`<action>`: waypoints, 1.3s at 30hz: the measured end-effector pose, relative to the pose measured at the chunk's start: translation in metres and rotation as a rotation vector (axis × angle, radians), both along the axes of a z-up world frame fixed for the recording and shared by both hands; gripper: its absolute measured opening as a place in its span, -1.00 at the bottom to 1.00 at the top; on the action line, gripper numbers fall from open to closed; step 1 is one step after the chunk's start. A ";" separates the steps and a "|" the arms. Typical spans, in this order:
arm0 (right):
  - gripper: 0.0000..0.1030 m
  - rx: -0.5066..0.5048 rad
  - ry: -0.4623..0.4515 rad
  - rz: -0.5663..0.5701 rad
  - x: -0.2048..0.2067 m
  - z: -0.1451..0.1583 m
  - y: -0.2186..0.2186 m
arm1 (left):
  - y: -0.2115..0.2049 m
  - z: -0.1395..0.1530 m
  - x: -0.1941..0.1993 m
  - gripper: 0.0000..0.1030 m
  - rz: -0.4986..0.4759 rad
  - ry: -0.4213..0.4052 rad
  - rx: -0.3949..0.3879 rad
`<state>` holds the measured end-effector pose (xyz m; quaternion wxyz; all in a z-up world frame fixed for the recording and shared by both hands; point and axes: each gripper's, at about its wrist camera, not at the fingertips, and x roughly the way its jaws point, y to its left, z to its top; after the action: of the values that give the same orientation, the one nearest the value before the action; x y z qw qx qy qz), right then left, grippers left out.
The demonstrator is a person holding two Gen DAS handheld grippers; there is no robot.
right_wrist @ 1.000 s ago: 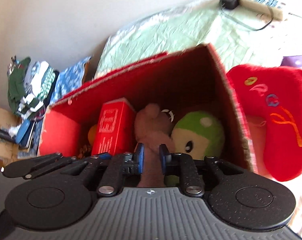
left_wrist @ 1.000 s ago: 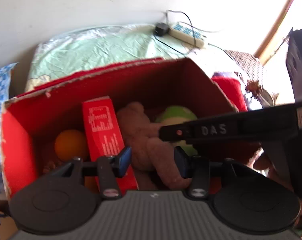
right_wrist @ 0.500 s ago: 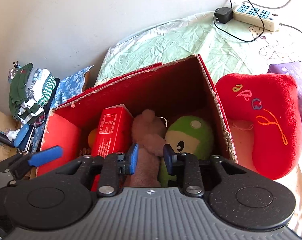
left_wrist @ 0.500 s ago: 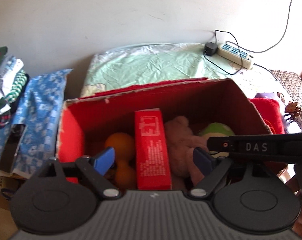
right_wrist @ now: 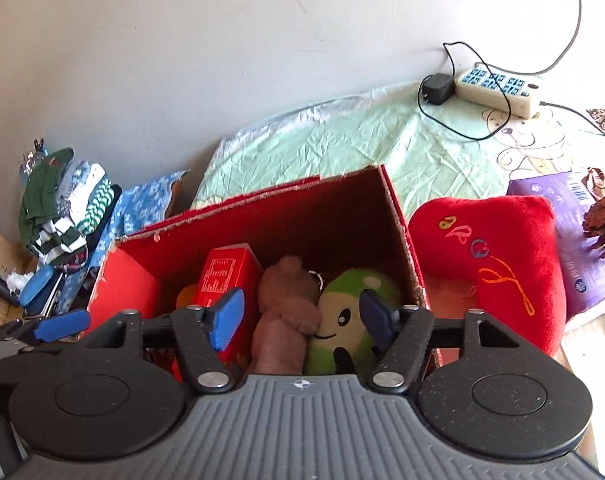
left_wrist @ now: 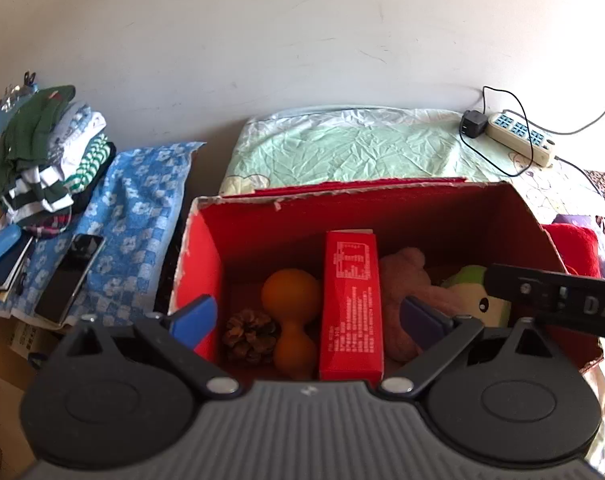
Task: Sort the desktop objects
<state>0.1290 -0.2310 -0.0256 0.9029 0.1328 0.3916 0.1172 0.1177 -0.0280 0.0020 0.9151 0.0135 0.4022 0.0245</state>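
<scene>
A red cardboard box [left_wrist: 198,264] [right_wrist: 342,208] holds a red carton [left_wrist: 352,304] [right_wrist: 226,276], an orange dumbbell toy [left_wrist: 290,312], a pine cone [left_wrist: 248,334], a brown plush bear [left_wrist: 406,292] [right_wrist: 286,316] and a green plush [left_wrist: 478,300] [right_wrist: 348,320]. My left gripper [left_wrist: 306,318] is open and empty above the box's near edge. My right gripper [right_wrist: 300,318] is open and empty above the bear and the green plush; its arm shows in the left wrist view [left_wrist: 554,296].
A red heart cushion [right_wrist: 498,264] lies right of the box, beside a purple pack [right_wrist: 582,240] with a pine cone [right_wrist: 604,220] on it. A power strip [right_wrist: 498,88] sits at the back. Folded clothes [left_wrist: 46,152], a blue cloth [left_wrist: 138,208] and a phone [left_wrist: 70,278] lie left.
Both grippers have opened wide and drawn back up from the box. The right gripper let go of the brown bear, which now lies in the box.
</scene>
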 end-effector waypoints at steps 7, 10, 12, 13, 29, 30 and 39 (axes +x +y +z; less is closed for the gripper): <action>0.48 -0.017 -0.017 0.001 -0.009 0.001 0.001 | 0.007 0.004 0.000 0.91 0.070 -0.004 0.021; 0.48 -0.045 -0.016 0.003 -0.013 0.001 0.005 | 0.010 0.004 -0.001 0.91 0.087 0.001 0.015; 0.49 -0.062 -0.014 0.005 -0.015 0.001 0.007 | 0.010 0.006 -0.003 0.91 0.098 0.000 0.012; 0.49 -0.068 -0.010 0.006 -0.017 0.001 0.008 | 0.011 0.006 -0.004 0.91 0.103 -0.001 0.012; 0.50 -0.107 -0.027 -0.026 -0.036 0.005 0.014 | 0.016 0.009 -0.027 0.96 0.115 0.031 -0.064; 0.50 -0.105 -0.022 -0.034 -0.037 0.005 0.014 | 0.015 0.009 -0.029 0.96 0.114 0.029 -0.058; 0.58 -0.123 -0.035 -0.108 -0.045 0.007 0.009 | 0.019 0.012 -0.041 0.97 0.151 -0.009 -0.015</action>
<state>0.0835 -0.2216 -0.0188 0.9210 0.0961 0.3746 0.0462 0.0766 -0.0088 0.0139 0.9125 -0.0241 0.3982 0.0905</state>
